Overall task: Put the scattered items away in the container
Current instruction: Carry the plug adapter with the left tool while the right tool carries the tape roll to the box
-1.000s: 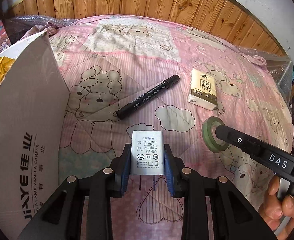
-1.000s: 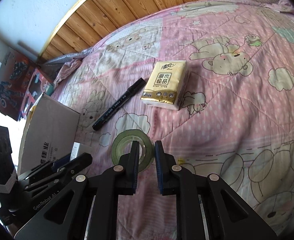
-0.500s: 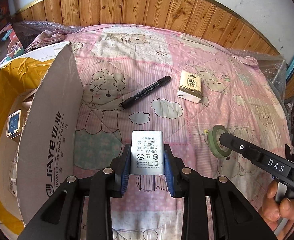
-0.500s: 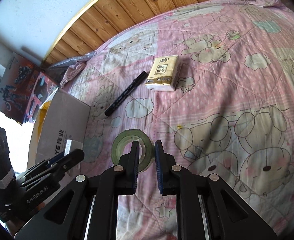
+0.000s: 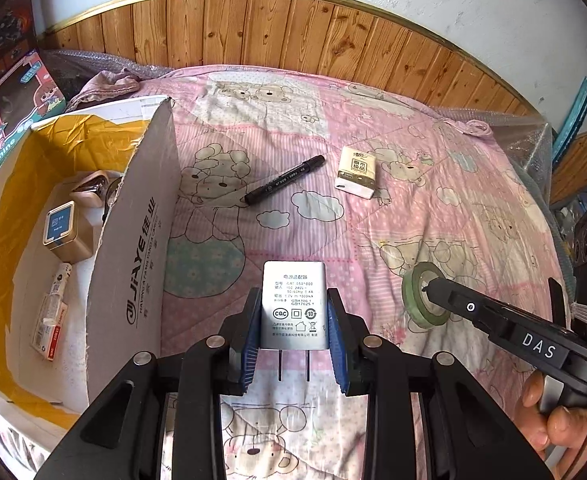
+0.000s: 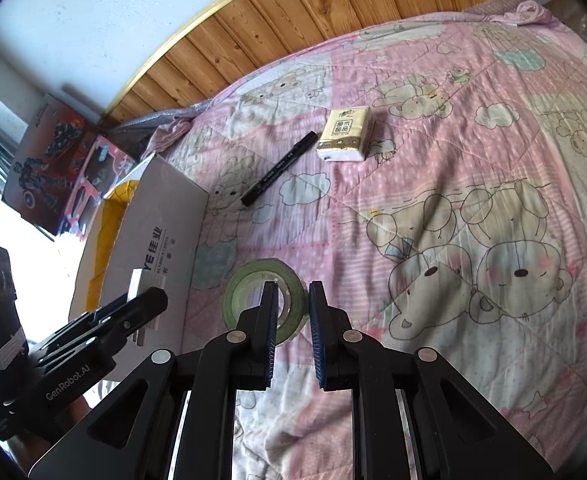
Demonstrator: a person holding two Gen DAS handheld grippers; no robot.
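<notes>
1. Left wrist view: the left gripper [image 5: 294, 334] is clamped on a grey charger [image 5: 294, 306], its label facing up and its two prongs pointing back toward the camera; it is held above the pink quilt [image 5: 433, 184], just right of the cardboard box [image 5: 133, 264]; the box stands open on the left with one flap raised, and inside it lie a small gold tin [image 5: 66, 231], a flat packet [image 5: 51, 316] and a brown case [image 5: 90, 189]; farther off on the quilt a black marker [image 5: 284, 179] lies slantwise, with a tissue pack [image 5: 356, 172] just to its right, the two apart; on the right, the right gripper [image 5: 429, 292] has one finger through the hole of a green tape roll [image 5: 415, 300]; a hand [image 5: 561, 420] holds its handle.

2. Right wrist view: the right gripper [image 6: 291, 300] pinches the wall of the tape roll [image 6: 249, 288], one finger inside the ring and the other outside, fingers nearly together; the roll is held over the quilt [image 6: 453, 152]; to the left, the left gripper [image 6: 145, 300] carries the charger [image 6: 143, 280] in front of the box [image 6: 161, 216]; the marker [image 6: 279, 168] and tissue pack [image 6: 343, 134] lie beyond, near each other.
</notes>
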